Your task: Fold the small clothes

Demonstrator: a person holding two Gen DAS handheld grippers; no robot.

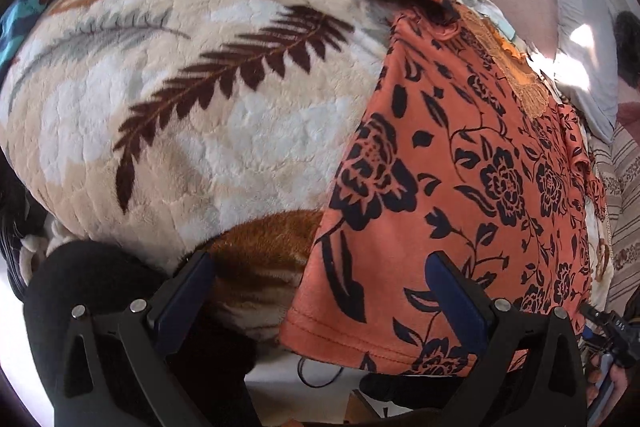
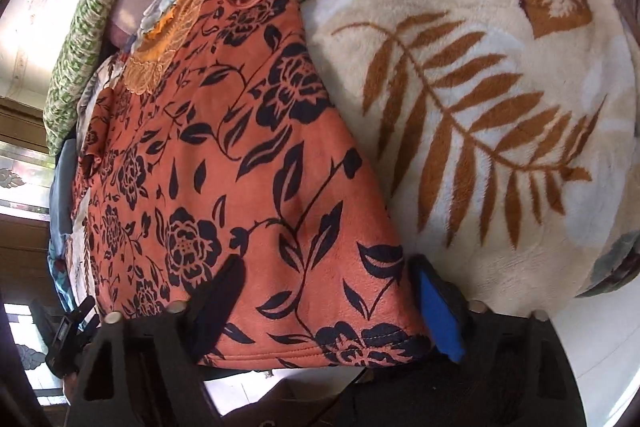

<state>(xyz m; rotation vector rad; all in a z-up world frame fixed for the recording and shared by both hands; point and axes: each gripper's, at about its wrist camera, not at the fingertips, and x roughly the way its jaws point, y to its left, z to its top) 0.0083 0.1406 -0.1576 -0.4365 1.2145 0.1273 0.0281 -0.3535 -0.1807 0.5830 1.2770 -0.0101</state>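
Left tongs (image 1: 320, 283) stand wide apart over the near hem of the orange flowered garment (image 1: 460, 187); one finger is over the plush blanket (image 1: 180, 107), the other over the cloth, and nothing is clamped. The garment lies spread flat on the bed, probably so its corners can be taken for a fold.

Right tongs (image 2: 328, 279) are partly open, straddling the other hem corner of the garment (image 2: 240, 167). I judge the pads do not press the cloth yet. Both tongs seem placed to lift the hem together.
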